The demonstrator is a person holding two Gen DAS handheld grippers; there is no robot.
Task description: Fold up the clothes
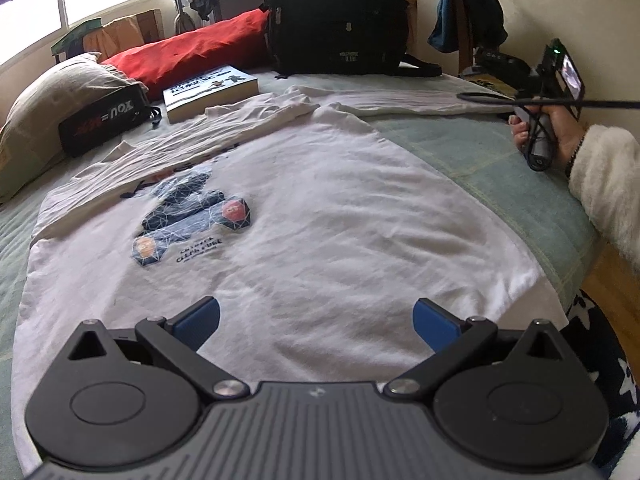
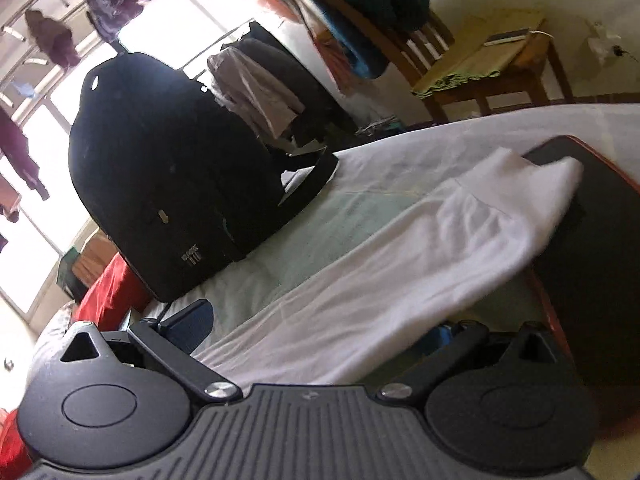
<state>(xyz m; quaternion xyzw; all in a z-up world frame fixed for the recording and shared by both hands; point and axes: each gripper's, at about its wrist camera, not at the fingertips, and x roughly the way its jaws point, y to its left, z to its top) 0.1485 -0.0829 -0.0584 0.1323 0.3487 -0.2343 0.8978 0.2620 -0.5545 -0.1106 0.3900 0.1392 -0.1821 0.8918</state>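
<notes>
both fingers (image 1: pixel 316 326) spread wide over white shirt's (image 1: pixel 320 208) hem edge.

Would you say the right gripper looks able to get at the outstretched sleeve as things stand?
Probably yes: the right gripper is open with the white sleeve lying between its fingers, and nothing covers the cloth there.

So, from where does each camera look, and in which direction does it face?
Left wrist: sits on the left gripper, low over the white shirt on the bed, facing the black backpack; its open blue fingers show, also the right hand and fluffy sleeve.
Right wrist: sits on the right gripper, tilted, looking along the shirt's sleeve toward a wooden chair; the sleeve lies between its open fingers.
Shared: shirt, backpack, red pillow, bed.
</notes>
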